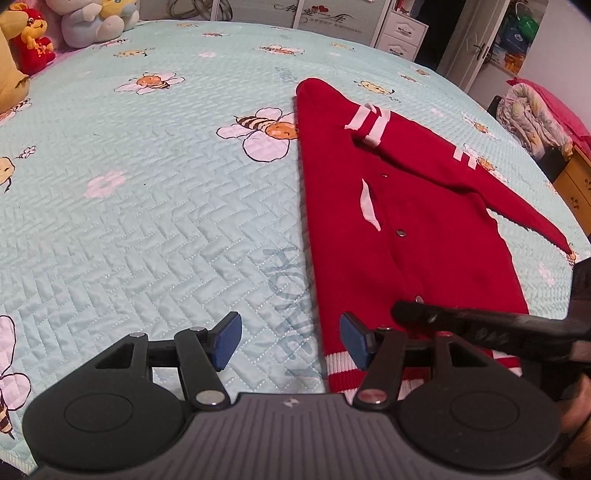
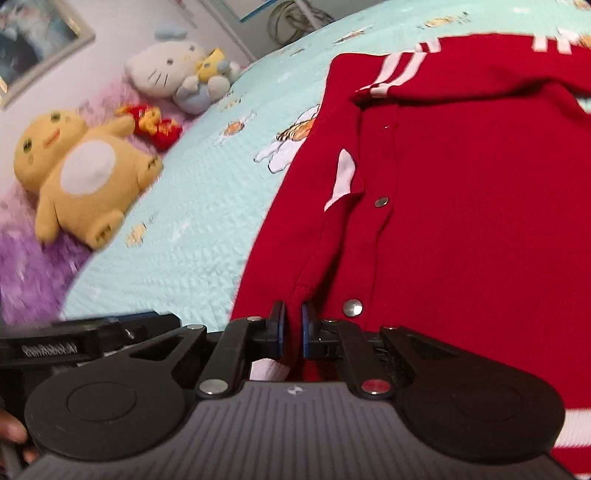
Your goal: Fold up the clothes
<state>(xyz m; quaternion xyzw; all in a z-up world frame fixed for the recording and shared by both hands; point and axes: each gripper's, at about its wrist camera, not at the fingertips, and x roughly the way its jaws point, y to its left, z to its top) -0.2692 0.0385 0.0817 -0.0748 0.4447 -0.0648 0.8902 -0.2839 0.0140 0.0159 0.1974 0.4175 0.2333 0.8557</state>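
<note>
A red knit jacket (image 1: pixel 413 221) with white stripes and snap buttons lies flat on the bed, one sleeve folded across its chest. My left gripper (image 1: pixel 290 338) is open just off the jacket's left hem corner, and one blue pad (image 1: pixel 354 341) hangs over the striped hem. My right gripper (image 2: pixel 293 325) is shut on a raised fold of the red jacket (image 2: pixel 461 221) near the hem, beside the button strip. In the left wrist view the right gripper's black finger (image 1: pixel 480 328) reaches in from the right onto the hem.
The light-blue quilted bedspread (image 1: pixel 155 206) with bee prints covers the bed. Plush toys (image 2: pixel 81 177) sit at the head of the bed by the wall. White drawers (image 1: pixel 402 33), a door and a wooden cabinet (image 1: pixel 576 184) with piled bedding stand beyond the far edge.
</note>
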